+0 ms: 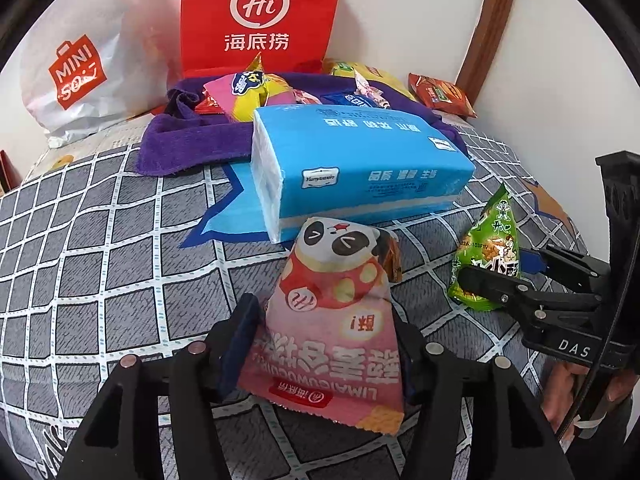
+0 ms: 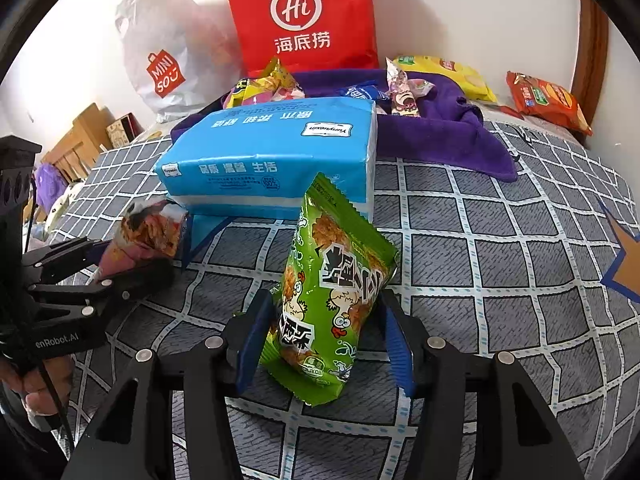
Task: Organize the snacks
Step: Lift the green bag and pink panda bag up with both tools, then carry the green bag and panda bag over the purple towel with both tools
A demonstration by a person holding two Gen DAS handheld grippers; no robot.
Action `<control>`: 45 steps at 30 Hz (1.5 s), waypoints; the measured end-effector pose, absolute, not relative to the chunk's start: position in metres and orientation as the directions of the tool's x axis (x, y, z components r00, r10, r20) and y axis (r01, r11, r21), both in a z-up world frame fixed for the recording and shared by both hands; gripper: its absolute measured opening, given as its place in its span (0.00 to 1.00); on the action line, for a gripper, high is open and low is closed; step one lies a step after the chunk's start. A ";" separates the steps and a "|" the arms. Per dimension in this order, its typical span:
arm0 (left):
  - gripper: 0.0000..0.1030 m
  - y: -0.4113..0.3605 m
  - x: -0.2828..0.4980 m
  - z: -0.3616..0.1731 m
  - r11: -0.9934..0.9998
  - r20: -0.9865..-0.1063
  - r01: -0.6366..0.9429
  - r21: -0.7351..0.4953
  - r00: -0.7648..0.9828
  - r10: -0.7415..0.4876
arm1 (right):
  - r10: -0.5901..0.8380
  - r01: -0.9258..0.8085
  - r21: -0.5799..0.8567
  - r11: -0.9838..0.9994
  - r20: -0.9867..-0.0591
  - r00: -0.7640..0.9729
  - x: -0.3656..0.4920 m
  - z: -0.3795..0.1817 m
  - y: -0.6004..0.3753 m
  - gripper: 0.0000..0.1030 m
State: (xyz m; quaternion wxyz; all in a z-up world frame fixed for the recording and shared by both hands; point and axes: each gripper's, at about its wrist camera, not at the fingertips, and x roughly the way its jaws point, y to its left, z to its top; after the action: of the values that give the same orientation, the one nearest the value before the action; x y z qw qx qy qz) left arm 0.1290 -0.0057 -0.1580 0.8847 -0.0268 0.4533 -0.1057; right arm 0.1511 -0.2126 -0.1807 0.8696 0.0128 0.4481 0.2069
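Pink panda packet (image 1: 336, 320), green packet (image 2: 332, 300), tissues (image 1: 356, 160)

tissue pack (image 1: 360, 160): lying mid-bed, partly on towel (image 1: 192, 144)
snack pile (image 1: 256, 92): sitting on towel, behind pack
bags (image 1: 260, 16): standing at wall

The tissue pack (image 2: 268, 156) blocks the way ahead; checked bedcover (image 2: 500, 280) rightward seems open.

Left gripper (image 1: 326, 344) angled downward, fingers (image 1: 240, 344) part open either side of a packet, right gripper (image 2: 320, 340) angled downward, fingers (image 2: 256, 336) likewise astride a packet, hand (image 1: 568, 392) gripping right handle
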 end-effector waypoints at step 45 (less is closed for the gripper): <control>0.41 0.028 0.107 -0.068 0.950 -0.745 0.174 -0.260 0.589 -0.312 | 0.280 -0.266 0.136 0.954 -0.712 0.644 0.135 -0.104 -0.218 0.36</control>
State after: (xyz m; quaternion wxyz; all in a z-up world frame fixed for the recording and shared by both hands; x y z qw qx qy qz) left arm 0.1065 0.0278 -0.0677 0.8879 -0.0796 0.4320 -0.1368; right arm 0.1348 -0.2182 -0.1038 0.9066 0.0093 0.3941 0.1506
